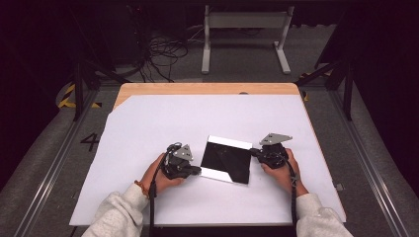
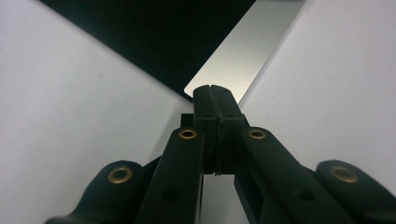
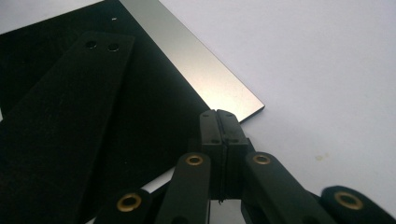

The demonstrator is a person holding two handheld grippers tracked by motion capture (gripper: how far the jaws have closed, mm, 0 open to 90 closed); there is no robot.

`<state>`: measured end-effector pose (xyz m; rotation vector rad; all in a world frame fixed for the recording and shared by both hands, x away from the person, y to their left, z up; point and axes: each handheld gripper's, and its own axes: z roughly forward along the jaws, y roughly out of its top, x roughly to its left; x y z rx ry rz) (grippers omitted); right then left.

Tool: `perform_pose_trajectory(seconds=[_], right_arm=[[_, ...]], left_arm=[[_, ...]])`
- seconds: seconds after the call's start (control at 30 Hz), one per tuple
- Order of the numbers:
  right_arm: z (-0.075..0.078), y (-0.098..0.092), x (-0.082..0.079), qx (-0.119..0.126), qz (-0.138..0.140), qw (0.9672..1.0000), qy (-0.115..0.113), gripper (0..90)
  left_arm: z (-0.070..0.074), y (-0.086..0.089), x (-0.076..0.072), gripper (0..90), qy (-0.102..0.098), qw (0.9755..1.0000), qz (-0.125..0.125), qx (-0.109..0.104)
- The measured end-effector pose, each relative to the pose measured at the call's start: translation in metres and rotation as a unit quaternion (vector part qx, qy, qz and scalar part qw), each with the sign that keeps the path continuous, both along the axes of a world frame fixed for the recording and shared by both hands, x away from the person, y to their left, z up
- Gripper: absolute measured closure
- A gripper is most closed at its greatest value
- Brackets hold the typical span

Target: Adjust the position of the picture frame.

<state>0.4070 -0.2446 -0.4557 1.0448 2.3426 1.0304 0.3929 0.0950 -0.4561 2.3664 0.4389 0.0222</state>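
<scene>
So the left gripper (image 1: 195, 170) has its jaws clenched tight with nothing between them, tips right at the near corner of the black mirror-like square plate (image 1: 227, 159). The right gripper (image 1: 253, 151) is clenched empty too, tips at the plate's opposite edge. The plate lies flat between them on the white sheet (image 1: 148, 123).

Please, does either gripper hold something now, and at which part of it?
Nothing is held. The left gripper and the right gripper are both shut with nothing between their jaws; each tip sits at a corner of the flat black plate.
</scene>
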Motion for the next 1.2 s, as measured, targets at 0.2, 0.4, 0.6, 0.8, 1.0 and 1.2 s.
perform_pose_trajectory(seconds=[0.2, 0.4, 0.6, 0.8, 1.0, 1.2], right_arm=[[0.0, 0.003, -0.002, 0.009, 0.011, 0.9998, 0.012, 90.0], [-0.001, 0.002, -0.002, 0.017, 0.023, 0.9993, 0.022, 90.0], [0.0, 0.005, -0.006, -0.002, 0.029, 0.9995, 0.009, 90.0], [0.001, 0.001, -0.011, 0.003, 0.041, 0.9989, 0.02, 90.0], [0.002, 0.0, -0.02, -0.004, 0.05, 0.9985, 0.022, 90.0], [0.0, 0.004, -0.021, -0.001, 0.053, 0.9985, 0.015, 90.0]], left_arm=[[0.0, 0.002, -0.008, 90.0, 0.0, 1.0, -0.004, -0.002], [-0.001, 0.004, -0.015, 89.8, -0.002, 1.0, -0.001, -0.009], [-0.003, 0.006, -0.015, 88.0, -0.01, 0.9999, 0.003, -0.01], [-0.002, 0.011, -0.013, 86.0, -0.016, 0.9997, 0.017, -0.011], [-0.004, 0.011, -0.011, 84.8, -0.017, 0.9996, 0.017, -0.013], [-0.004, 0.007, -0.013, 84.9, -0.013, 0.9998, 0.004, -0.014]])
